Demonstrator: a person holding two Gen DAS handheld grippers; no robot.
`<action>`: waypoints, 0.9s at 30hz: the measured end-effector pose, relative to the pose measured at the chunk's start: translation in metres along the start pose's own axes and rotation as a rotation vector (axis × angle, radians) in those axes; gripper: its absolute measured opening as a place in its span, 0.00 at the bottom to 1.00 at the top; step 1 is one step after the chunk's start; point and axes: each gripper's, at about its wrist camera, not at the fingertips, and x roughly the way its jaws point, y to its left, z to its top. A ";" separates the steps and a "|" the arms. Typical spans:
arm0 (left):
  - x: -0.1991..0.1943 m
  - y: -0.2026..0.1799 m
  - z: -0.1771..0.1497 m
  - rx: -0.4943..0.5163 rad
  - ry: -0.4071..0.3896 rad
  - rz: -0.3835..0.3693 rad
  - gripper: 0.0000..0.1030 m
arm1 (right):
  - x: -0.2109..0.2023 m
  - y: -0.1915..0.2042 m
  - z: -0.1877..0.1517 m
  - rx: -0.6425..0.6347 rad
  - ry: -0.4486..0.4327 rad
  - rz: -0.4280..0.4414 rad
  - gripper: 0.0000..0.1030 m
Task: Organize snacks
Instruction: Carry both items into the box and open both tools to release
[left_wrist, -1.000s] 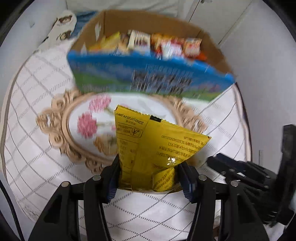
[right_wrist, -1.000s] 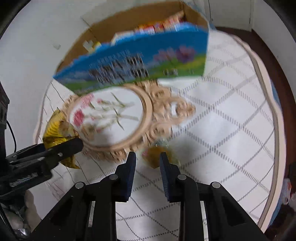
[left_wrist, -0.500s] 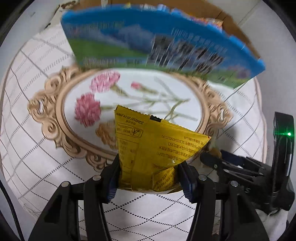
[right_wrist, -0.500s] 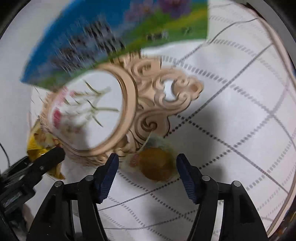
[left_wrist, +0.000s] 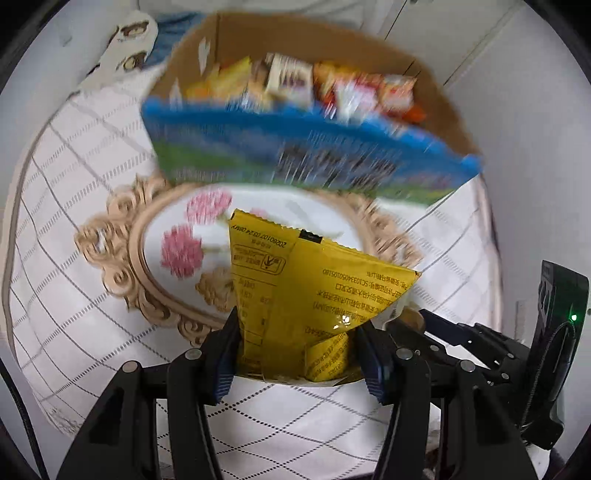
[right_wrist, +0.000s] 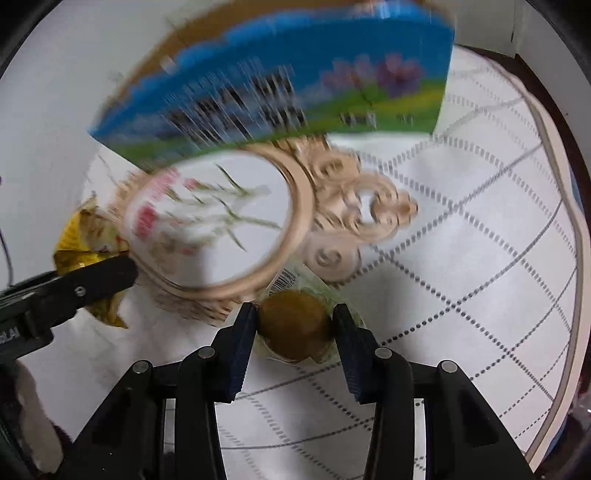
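My left gripper (left_wrist: 297, 347) is shut on a yellow snack packet (left_wrist: 295, 291), which stands up between the pads above the flowered tray (left_wrist: 122, 266). The right gripper (right_wrist: 294, 325) is closing its jaws on a round brown cake in a clear wrapper (right_wrist: 293, 314). Both pads touch the cake's sides, just off the tray's ornate rim (right_wrist: 295, 221). Beyond the tray stands a cardboard box with a blue and green front (left_wrist: 306, 155), holding several snack packs (left_wrist: 295, 81). In the right wrist view, the yellow packet (right_wrist: 81, 243) and the left gripper's fingers (right_wrist: 74, 291) show at the left.
A white quilted cloth (right_wrist: 461, 277) covers the round table, whose edge curves along the right. A patterned cloth (left_wrist: 129, 48) lies behind the box at the left. White walls and cabinet doors stand close behind.
The right gripper, shut and empty a second ago, opened wide around the brown cake and has now closed on it. The left gripper keeps the yellow packet; both views dipped toward the tray, then drew back.
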 end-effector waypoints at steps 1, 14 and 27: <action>-0.014 -0.002 0.007 0.005 -0.026 -0.015 0.52 | -0.011 0.003 0.007 -0.003 -0.025 0.014 0.44; -0.026 0.020 0.145 0.027 -0.100 0.153 0.53 | -0.074 -0.003 0.157 -0.039 -0.217 -0.093 0.44; 0.057 0.057 0.186 -0.061 0.118 0.147 0.86 | -0.003 -0.028 0.196 0.042 -0.027 -0.226 1.00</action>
